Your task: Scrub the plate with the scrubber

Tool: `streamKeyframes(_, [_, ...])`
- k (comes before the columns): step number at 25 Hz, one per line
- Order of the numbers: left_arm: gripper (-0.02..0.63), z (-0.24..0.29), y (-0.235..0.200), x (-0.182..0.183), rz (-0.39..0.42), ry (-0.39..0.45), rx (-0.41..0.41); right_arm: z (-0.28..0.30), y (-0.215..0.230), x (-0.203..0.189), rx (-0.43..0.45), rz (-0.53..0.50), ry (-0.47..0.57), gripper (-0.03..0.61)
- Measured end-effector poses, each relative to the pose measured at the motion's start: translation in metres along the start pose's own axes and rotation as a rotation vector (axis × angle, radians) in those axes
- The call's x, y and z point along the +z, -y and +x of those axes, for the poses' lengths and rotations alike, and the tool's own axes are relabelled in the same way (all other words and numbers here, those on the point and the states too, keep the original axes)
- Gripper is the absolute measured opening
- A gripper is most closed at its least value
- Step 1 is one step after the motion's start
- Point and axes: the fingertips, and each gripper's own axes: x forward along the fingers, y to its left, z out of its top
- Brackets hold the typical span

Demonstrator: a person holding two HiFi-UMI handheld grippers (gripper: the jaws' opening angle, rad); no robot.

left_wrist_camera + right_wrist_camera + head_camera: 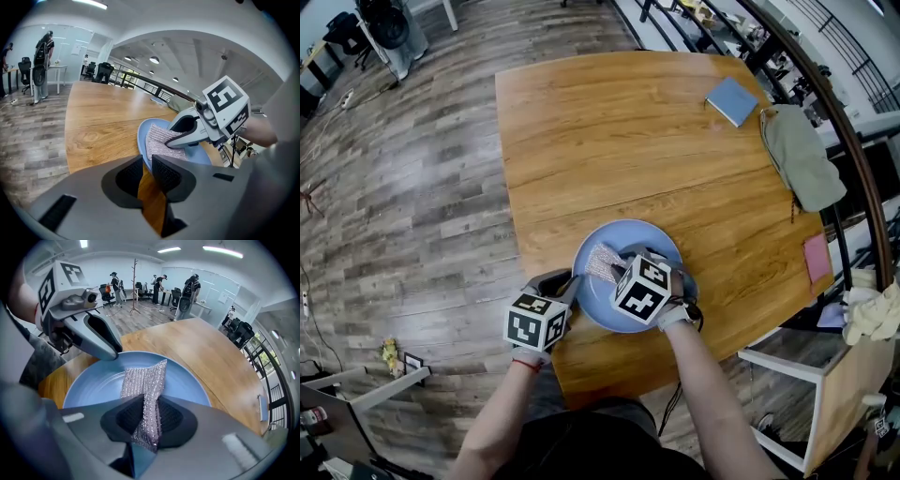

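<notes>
Plate (596,302), blue, sits on the wooden table (609,141) near its front edge. Left gripper (569,286) fingers are closed on the plate's left rim. Right gripper (617,269) fingers pinch the silvery mesh scrubber (600,259), which lies against the plate's inner surface.

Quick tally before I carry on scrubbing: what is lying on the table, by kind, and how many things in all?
plate: 1
scrubber: 1
blue book: 1
grey-green cloth: 1
pink pad: 1
Total: 5
</notes>
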Motion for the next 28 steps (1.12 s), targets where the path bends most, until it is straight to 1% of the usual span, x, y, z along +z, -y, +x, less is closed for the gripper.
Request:
streamKeyframes(5, [0.057, -0.002, -0.001, -0.001, 0.007, -0.008, -0.006, 0.001, 0.023, -0.002, -0.042, 0.043, 0.010, 0.083])
streamKeyframes(10, [0.057, -0.003, 0.001, 0.000, 0.017, -0.013, -0.015, -0.006, 0.048, -0.017, -0.123, 0.096, 0.011, 0.081])
streamKeyframes(15, [0.058, -0.004, 0.000, -0.001, 0.035, -0.013, -0.007, -0.013, 0.057, -0.035, -0.174, 0.125, -0.003, 0.080])
streamKeyframes(19, [0.058, -0.004, 0.000, 0.000, 0.038, -0.018, -0.003, -0.022, 0.054, -0.052, -0.192, 0.146, -0.022, 0.080])
streamKeyframes(22, [0.058, -0.004, -0.001, 0.001, 0.036, -0.020, -0.003, -0.029, 0.046, -0.063, -0.187, 0.144, -0.043, 0.080])
streamKeyframes(28, [0.058, -0.004, 0.001, -0.001, 0.036, -0.017, 0.005, -0.037, 0.002, -0.080, -0.134, 0.077, -0.087, 0.077])
